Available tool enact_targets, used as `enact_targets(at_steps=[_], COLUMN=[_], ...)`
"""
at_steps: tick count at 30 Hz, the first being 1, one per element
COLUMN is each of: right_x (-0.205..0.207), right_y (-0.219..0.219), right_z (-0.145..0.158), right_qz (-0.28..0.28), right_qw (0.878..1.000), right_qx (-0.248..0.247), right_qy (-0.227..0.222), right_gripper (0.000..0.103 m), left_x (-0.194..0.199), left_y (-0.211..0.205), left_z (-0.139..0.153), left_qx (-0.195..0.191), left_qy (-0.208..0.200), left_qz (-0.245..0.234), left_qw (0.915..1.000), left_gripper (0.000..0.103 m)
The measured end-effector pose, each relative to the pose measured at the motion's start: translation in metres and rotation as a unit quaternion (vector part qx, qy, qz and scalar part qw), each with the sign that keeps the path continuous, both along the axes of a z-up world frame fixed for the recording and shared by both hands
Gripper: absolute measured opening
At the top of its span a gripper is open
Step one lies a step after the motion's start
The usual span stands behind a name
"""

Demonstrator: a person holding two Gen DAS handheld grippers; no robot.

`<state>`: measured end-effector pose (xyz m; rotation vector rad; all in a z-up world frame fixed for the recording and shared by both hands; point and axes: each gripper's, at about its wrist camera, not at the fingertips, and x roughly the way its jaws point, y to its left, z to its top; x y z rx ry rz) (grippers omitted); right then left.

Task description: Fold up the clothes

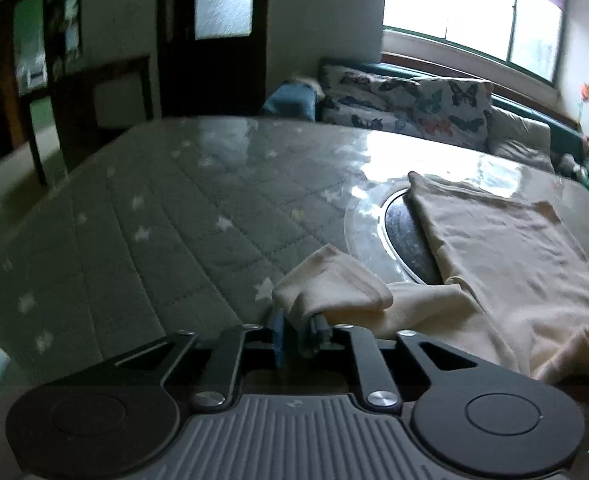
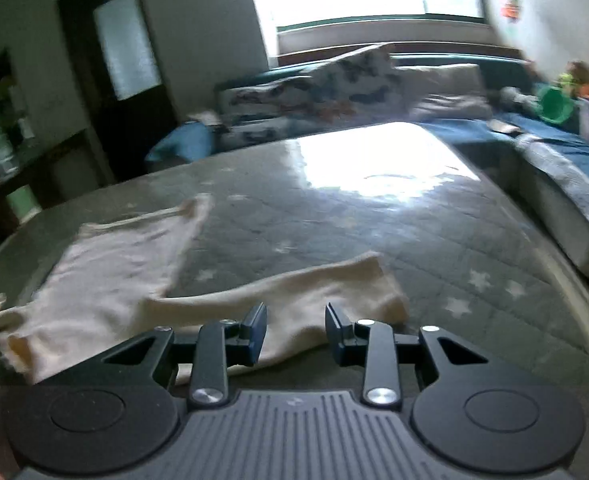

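The cream long-sleeved cotton garment (image 2: 106, 264) was spread at lower left on the quilted grey star-printed table cover (image 2: 334, 232); its sleeve cuff (image 1: 330, 284) was lightly pinched by the left gripper (image 1: 298, 332), the right gripper (image 2: 294, 328) was parted, empty, above the other sleeve (image 2: 326, 288), so both sleeves were best laid flat.

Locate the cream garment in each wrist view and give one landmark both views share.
Left wrist: the cream garment spreads over the right half, one sleeve end reaching the left gripper.
Right wrist: the garment lies at left, one sleeve stretching across between the right gripper's open fingers.
Shared landmark: the butterfly cushion beyond the table.
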<state>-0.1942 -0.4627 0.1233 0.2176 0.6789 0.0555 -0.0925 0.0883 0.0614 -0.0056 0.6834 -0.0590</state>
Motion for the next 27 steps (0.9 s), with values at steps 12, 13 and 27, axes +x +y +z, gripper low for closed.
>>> enact_targets(at_steps=[12, 13, 27], right_x=[0.038, 0.041, 0.044], right_y=[0.113, 0.122, 0.195], right_z=[-0.001, -0.002, -0.024], right_qz=[0.264, 0.280, 0.401], right_qw=[0.964, 0.960, 0.914], right_qx=[0.018, 0.016, -0.028], right_qy=[0.009, 0.012, 0.048], right_gripper=[0.035, 0.035, 0.039], left_x=[-0.006, -0.008, 0.053], left_y=[0.022, 0.022, 0.001], left_z=[0.015, 0.017, -0.002], left_qx=[0.010, 0.016, 0.002], left_qy=[-0.020, -0.027, 0.006], left_qz=[0.073, 0.081, 0.005], left_qw=[0.9971, 0.9962, 1.0000], left_gripper=[0.027, 0.027, 0.054])
